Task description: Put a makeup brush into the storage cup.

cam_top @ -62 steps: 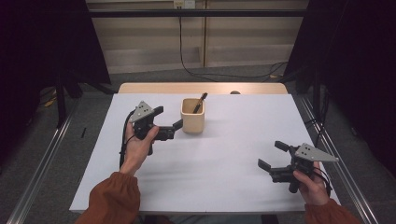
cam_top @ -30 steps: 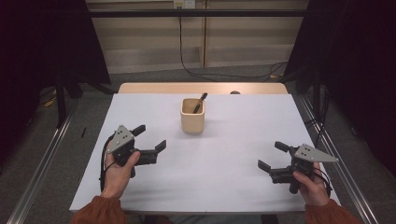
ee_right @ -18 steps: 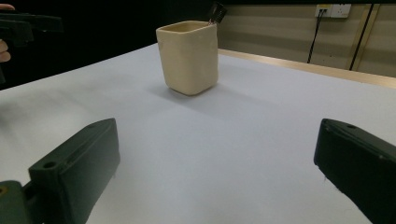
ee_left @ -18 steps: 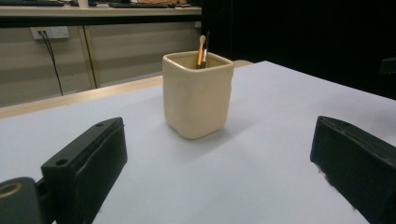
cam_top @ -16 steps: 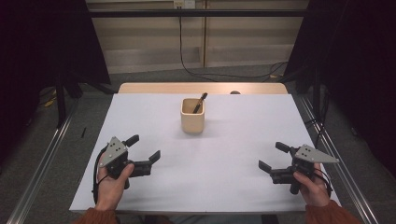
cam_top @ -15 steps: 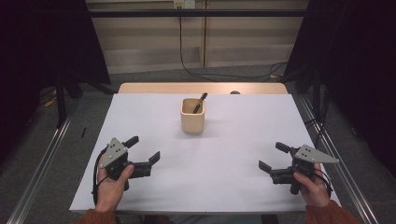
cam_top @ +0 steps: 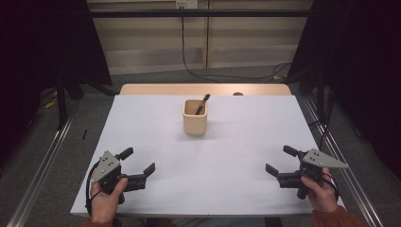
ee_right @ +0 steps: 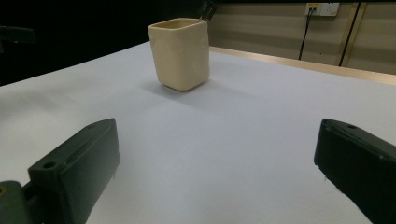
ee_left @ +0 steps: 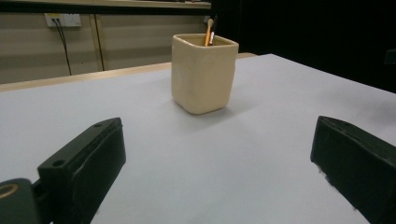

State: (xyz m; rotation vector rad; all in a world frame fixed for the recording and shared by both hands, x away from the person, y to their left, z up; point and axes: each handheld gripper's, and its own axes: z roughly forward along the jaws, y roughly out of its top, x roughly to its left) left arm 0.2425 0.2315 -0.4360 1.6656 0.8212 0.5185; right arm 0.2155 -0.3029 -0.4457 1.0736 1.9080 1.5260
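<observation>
My left gripper (cam_top: 138, 161) rests low at about 7 o'clock on the white table (cam_top: 246, 142), jaws spread wide with nothing between them. Toward 12 o'clock, well apart from both of my grippers, the cream cup (cam_top: 196, 117) stands upright with a dark-tipped stick (cam_top: 203, 104) leaning in it. At about 4 o'clock my right gripper (cam_top: 281, 160) sits near the table's edge, jaws likewise parted and empty.
</observation>
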